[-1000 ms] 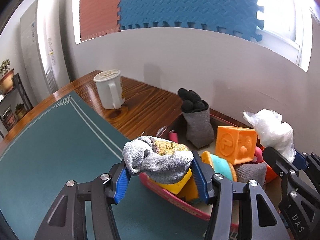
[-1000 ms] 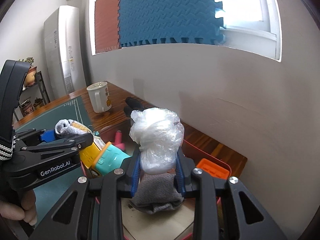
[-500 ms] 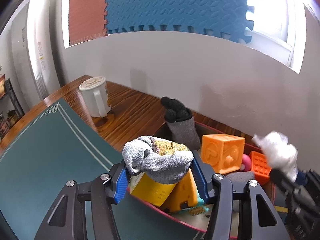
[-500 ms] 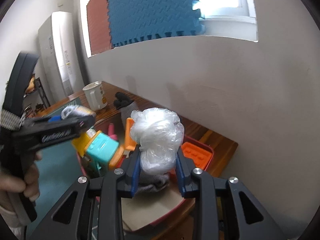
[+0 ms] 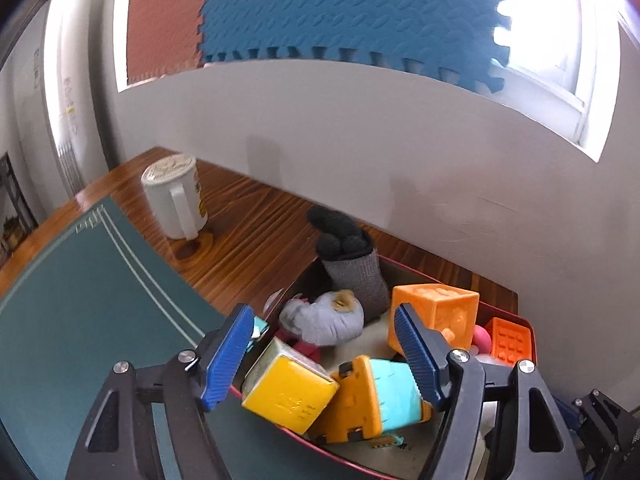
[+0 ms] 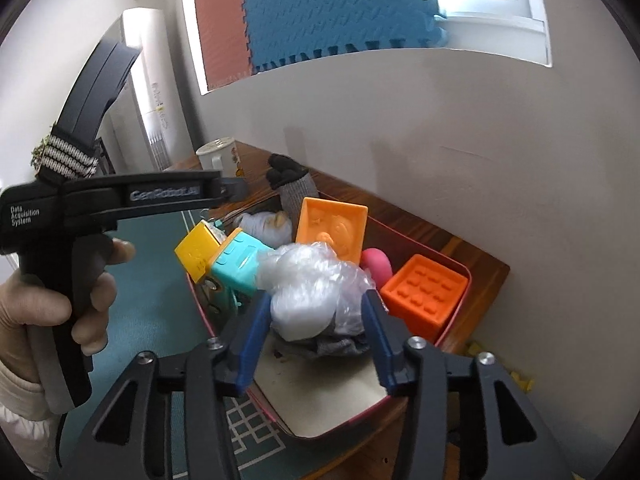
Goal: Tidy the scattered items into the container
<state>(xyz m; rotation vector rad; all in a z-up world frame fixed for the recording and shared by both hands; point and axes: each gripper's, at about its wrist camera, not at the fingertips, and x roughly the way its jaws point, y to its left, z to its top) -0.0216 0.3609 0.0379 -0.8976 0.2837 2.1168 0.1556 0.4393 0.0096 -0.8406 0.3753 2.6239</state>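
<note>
The red container [image 5: 527,322] holds an orange cube [image 5: 436,312], a yellow block [image 5: 288,388], a teal and orange toy [image 5: 380,396] and a grey glove with black fingertips [image 5: 352,264]. A rolled grey sock [image 5: 324,318] lies loose inside it, beyond my left gripper [image 5: 324,314]. That gripper's jaws are opening with nothing pressed between them. My right gripper [image 6: 318,298] hangs over the container [image 6: 469,278] with its jaws opening too. A crumpled clear plastic bag [image 6: 312,284] sits between its pads, resting on grey cloth below and no longer squeezed.
A white mug [image 5: 176,196] stands on the wooden table [image 5: 248,232] to the left, beside a green mat [image 5: 80,300]. The wall runs close behind the container. A person's hand [image 6: 88,292] holds the left gripper's handle. An orange waffle block [image 6: 424,292] fills the container's right corner.
Both grippers' jaws have spread. The sock left the left gripper and dropped into the container. The plastic bag sank lower between the right pads. Both views tipped down over the box.
</note>
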